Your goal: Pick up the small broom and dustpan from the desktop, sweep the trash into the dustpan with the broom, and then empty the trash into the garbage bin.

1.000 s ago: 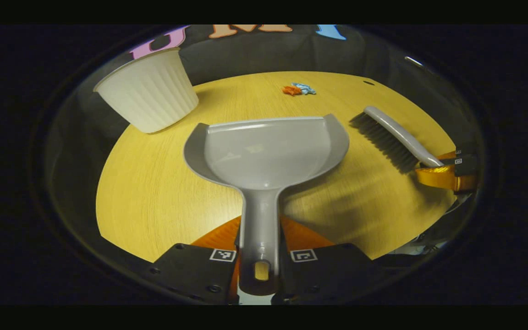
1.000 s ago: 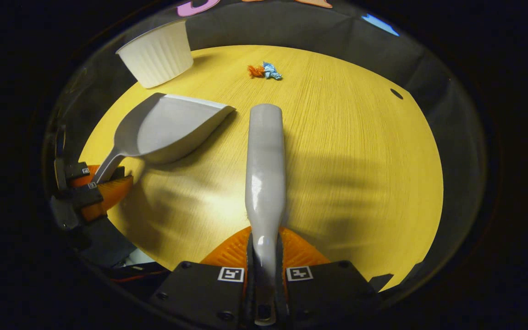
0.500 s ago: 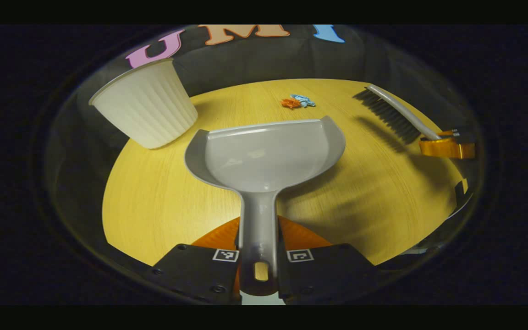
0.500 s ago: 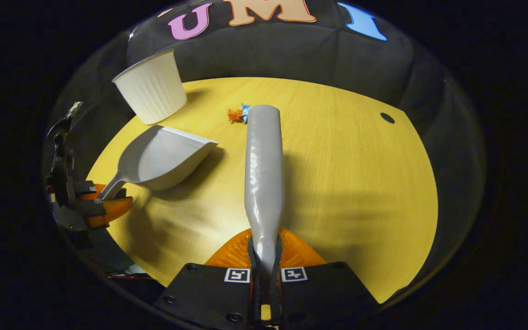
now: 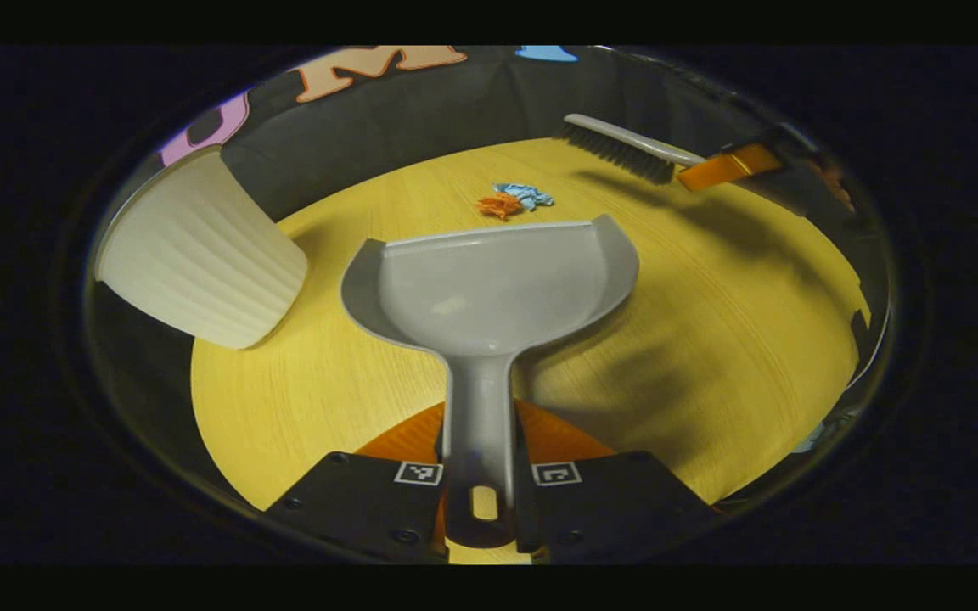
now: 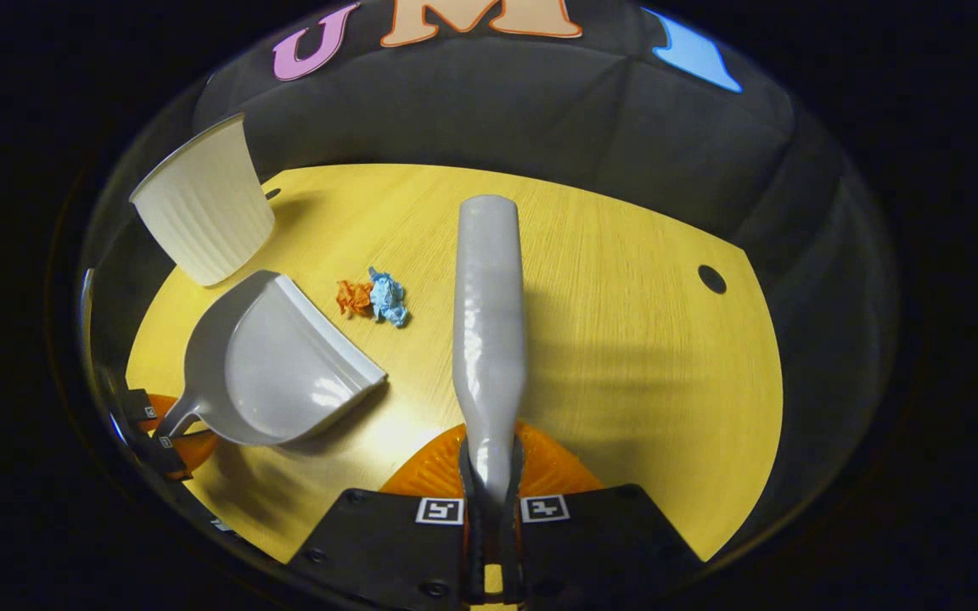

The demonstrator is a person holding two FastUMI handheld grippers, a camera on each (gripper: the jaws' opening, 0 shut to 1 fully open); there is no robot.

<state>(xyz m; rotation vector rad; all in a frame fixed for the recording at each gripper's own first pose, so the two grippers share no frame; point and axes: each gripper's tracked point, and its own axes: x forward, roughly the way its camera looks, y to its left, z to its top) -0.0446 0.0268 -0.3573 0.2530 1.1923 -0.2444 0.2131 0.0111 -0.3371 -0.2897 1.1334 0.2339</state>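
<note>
Beside crumpled scraps (image 5: 514, 200), smooth scoop-shaped dustpan (image 5: 489, 288).

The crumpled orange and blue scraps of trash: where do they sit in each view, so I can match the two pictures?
Left gripper view: the crumpled orange and blue paper scraps lie upper centre, just beyond the grey plastic dustpan's front lip.
Right gripper view: they lie left of centre, between the dustpan and the grey broom handle.
Shared landmark: the white ribbed bin, at upper left.

Grey dustpan (image 5: 489, 293) held by its handle, mouth facing orange and blue crumpled trash (image 5: 513, 201) just beyond. Grey broom (image 6: 489, 322) raised, bristles down. White ribbed bin (image 5: 196, 250) upright at left.
</note>
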